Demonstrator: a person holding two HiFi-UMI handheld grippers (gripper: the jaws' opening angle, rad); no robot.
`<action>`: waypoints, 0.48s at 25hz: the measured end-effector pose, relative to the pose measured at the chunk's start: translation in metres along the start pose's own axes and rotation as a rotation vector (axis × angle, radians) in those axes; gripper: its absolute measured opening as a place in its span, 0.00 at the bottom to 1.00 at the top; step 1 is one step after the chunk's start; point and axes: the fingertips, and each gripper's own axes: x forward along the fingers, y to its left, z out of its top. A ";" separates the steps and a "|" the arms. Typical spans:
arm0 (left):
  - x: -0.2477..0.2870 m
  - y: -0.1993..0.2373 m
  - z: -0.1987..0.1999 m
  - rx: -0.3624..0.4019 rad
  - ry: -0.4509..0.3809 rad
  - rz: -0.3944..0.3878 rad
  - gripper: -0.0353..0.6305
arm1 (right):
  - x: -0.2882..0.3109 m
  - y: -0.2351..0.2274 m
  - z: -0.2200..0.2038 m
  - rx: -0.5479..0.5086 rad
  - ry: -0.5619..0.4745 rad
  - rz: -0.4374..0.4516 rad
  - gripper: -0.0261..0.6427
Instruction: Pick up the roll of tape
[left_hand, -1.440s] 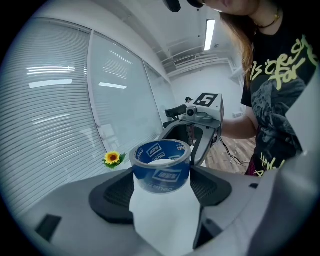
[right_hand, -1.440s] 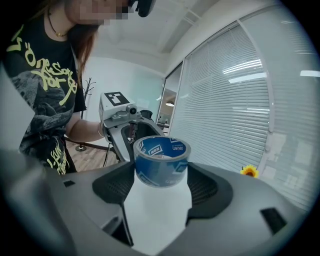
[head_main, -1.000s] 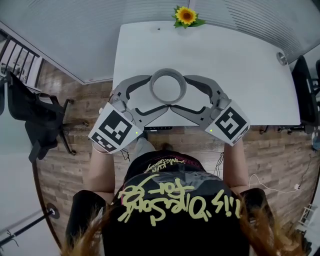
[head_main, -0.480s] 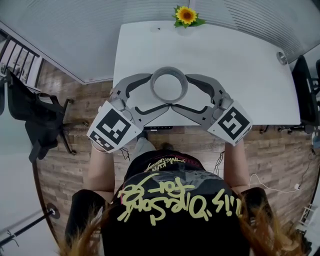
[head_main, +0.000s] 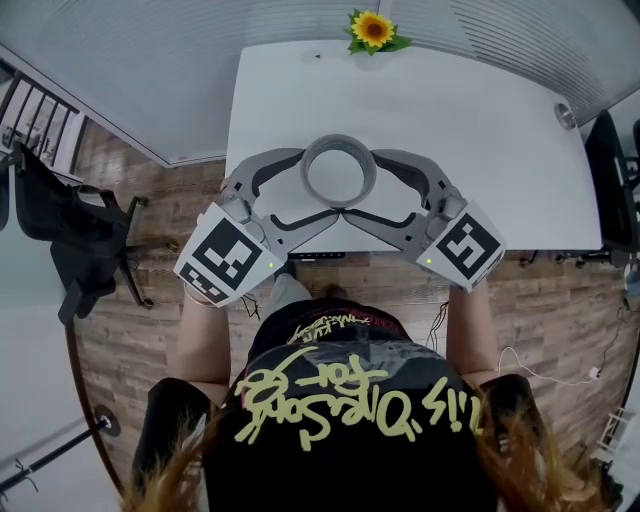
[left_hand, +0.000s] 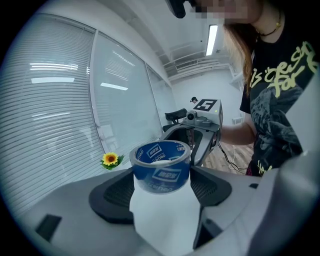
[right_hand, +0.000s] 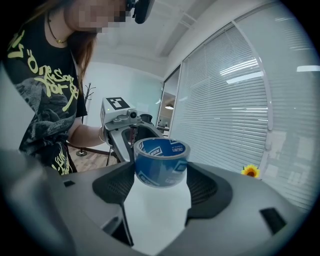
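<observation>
The roll of tape, blue with a grey rim, stands upright near the front edge of the white table. My left gripper comes in from the left and my right gripper from the right, and their jaws together ring the roll. In the left gripper view the roll sits between the dark pads, which touch its sides. The right gripper view shows the same roll pressed between the pads. Whether the roll is off the tabletop I cannot tell.
A sunflower decoration stands at the table's far edge. A small round fitting sits at the far right corner. A dark office chair stands on the wooden floor to the left. Window blinds run behind the table.
</observation>
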 end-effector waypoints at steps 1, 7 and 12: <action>0.000 0.000 0.000 -0.003 -0.003 -0.001 0.57 | 0.000 0.000 0.001 0.000 -0.003 0.001 0.52; -0.002 0.000 0.000 -0.007 -0.005 0.000 0.57 | 0.000 0.001 0.000 -0.004 0.010 0.000 0.52; 0.000 -0.001 -0.001 -0.006 -0.003 -0.002 0.57 | 0.000 0.001 -0.001 -0.005 0.008 0.001 0.52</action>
